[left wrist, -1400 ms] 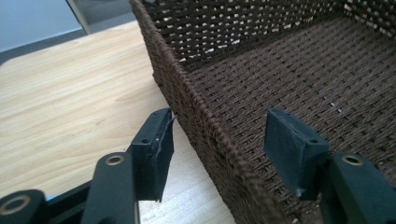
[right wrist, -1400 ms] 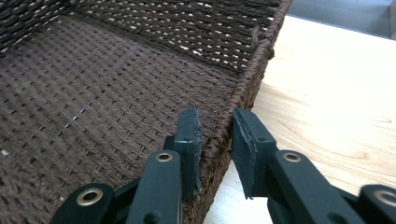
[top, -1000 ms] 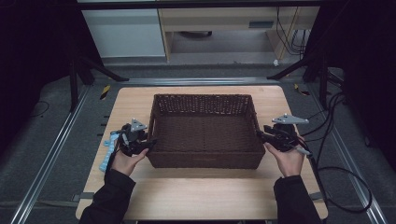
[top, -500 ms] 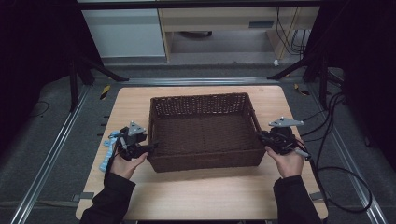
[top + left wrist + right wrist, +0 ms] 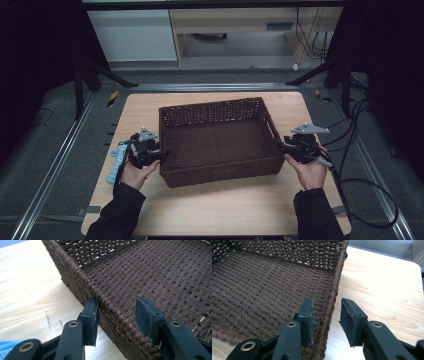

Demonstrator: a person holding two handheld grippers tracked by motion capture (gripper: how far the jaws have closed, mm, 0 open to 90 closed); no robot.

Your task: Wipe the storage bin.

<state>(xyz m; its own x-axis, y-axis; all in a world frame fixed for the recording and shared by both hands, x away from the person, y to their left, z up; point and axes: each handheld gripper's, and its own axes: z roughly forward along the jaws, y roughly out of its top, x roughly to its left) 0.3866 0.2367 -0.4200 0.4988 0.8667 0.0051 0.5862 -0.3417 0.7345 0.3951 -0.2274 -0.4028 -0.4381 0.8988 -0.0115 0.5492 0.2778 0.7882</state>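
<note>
As the dark brown woven wicker basket (image 5: pixel 218 141), now skewed at mid-table, sits between both hands, the left gripper (image 5: pixel 116 315) has just narrowed and the right gripper (image 5: pixel 327 320) reopened; each straddles a side rim without clamping, so repositioning seems finished.

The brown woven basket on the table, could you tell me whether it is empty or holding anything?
Empty: the basket shows only its bare woven floor in the high view and both gripper views.

Brown woven basket (image 5: pixel 220 142), seemingly empty, sits slightly askew mid-table.
</note>
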